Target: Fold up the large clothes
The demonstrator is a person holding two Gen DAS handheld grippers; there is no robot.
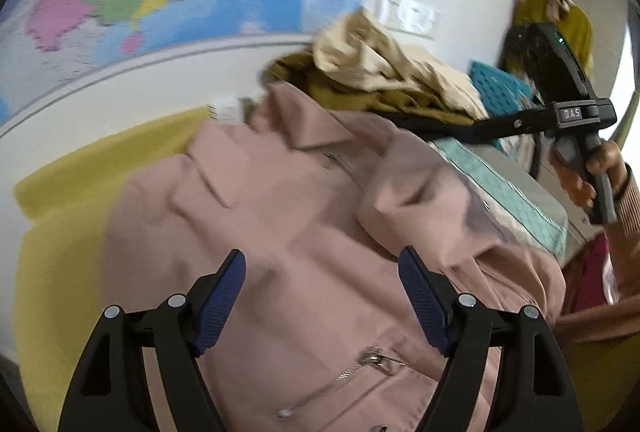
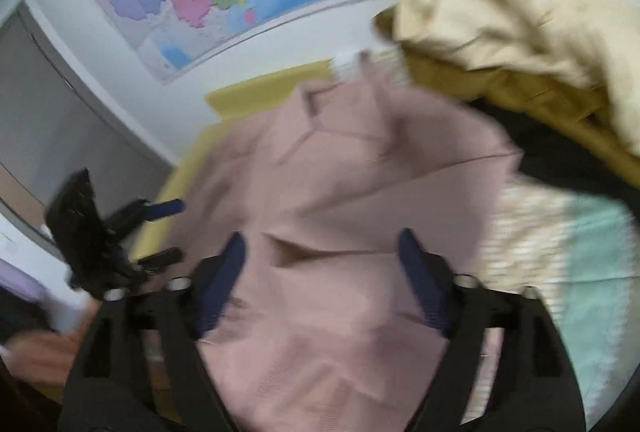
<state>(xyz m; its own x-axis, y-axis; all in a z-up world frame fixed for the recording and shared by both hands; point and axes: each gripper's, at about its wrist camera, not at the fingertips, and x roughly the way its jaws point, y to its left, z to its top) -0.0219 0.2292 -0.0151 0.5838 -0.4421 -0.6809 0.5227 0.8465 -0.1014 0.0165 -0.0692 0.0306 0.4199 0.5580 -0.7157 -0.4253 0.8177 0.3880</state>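
Below, blur smears the pink jacket (image 2: 340, 232) under both spread tools.

The left gripper (image 1: 322, 268) has its two fingers spread wide apart, and nothing sits between the blue pads (image 1: 218, 306). It points forward and a bit down.

The right gripper (image 2: 320, 252) is spread wide too, with a big gap between its blue pads (image 2: 420, 280). Nothing is pinched in it.

In the left wrist view, the right gripper shows far off on the right side, and the person's right hand (image 1: 592, 172) wraps around its grey handle (a brown sleeve covers the wrist).

In the right wrist view, the left gripper shows low on the left, fingers apart. The left hand (image 2: 44, 352) is a blurry shape near the bottom left.
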